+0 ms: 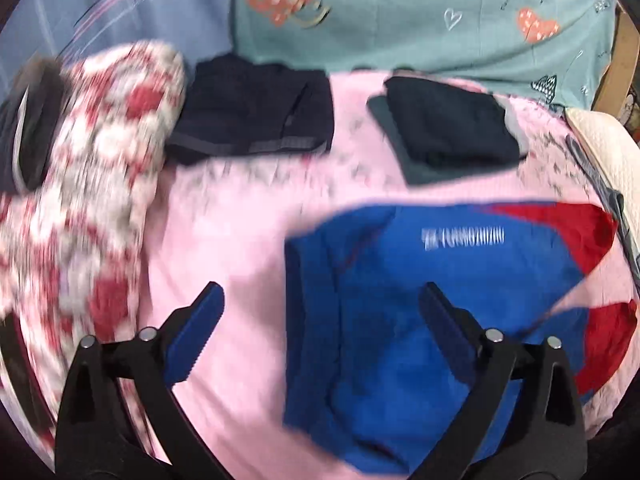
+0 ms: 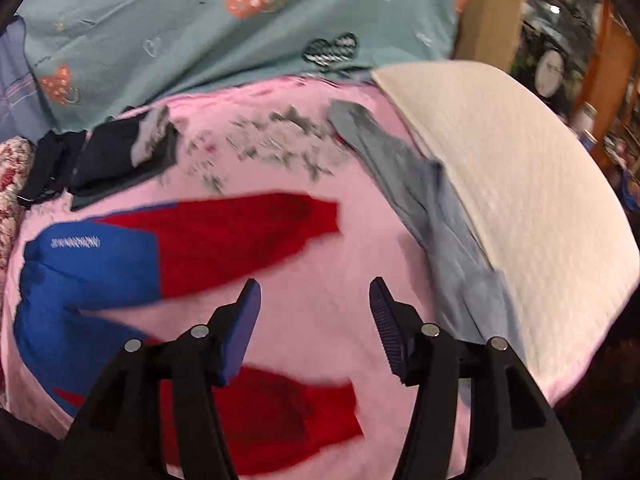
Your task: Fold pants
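Observation:
Blue pants with red lower legs lie spread flat on the pink bed sheet, with white lettering near the waist. My left gripper is open and empty, hovering over the waist end. In the right wrist view the pants lie with the two red legs apart. My right gripper is open and empty, above the pink sheet between the two legs.
Two piles of folded dark clothes sit at the back. A red and white floral blanket lies left. A grey garment and a white pillow lie right. A teal heart-print cloth hangs behind.

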Motion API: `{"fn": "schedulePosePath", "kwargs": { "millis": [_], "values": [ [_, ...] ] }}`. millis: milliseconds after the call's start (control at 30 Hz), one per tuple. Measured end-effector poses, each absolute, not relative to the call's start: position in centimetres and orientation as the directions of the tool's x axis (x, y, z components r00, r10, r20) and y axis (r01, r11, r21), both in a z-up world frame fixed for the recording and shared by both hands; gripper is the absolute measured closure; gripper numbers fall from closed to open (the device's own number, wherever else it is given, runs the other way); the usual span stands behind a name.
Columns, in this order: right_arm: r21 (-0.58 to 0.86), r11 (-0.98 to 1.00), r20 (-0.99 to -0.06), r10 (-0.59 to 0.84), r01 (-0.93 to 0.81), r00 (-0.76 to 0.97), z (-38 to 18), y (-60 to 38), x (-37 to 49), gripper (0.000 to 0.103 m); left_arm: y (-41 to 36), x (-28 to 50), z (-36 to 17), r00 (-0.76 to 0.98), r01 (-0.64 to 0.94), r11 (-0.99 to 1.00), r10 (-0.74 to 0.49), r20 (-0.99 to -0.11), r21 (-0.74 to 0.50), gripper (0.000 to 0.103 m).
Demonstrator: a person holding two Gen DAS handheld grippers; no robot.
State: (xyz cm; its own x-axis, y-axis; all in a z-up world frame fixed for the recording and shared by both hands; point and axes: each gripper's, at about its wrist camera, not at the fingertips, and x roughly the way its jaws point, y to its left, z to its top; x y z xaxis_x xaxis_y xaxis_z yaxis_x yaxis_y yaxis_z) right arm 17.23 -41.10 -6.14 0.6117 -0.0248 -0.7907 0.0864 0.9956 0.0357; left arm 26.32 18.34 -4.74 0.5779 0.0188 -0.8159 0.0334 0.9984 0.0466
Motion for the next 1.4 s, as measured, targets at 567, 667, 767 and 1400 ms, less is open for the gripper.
{"fn": "schedulePosePath", "kwargs": {
  "millis": [567, 667, 767, 1400],
  "values": [
    [-0.03, 0.821, -0.959, 0.137, -0.57, 0.248, -15.0, -24.1, 40.0, 0.046, 17.9, 39.2, -14.5, 0.311, 0.349, 0.937, -0.13, -0.941, -0.014, 0.002],
    [-0.017, 0.787, -0.977, 0.118, -0.617, 0.178, -17.1, -23.1, 41.4, 0.046, 17.3, 40.0, -15.7, 0.3, 0.383, 0.924, -0.123, -0.946, 0.001, 0.002],
    [-0.001, 0.758, -0.984, 0.116, -0.653, 0.136, -18.2, -22.4, 41.8, 0.046, 17.1, 40.8, -16.4, 0.279, 0.398, 0.917, -0.143, -0.95, -0.021, 0.003],
    [-0.065, 0.677, -0.952, 0.178, -0.733, 0.249, -12.0, -20.8, 34.9, 0.099, 14.0, 40.3, -12.4, 0.298, 0.511, 0.859, -0.203, -0.933, -0.024, 0.094]
  ]
}}
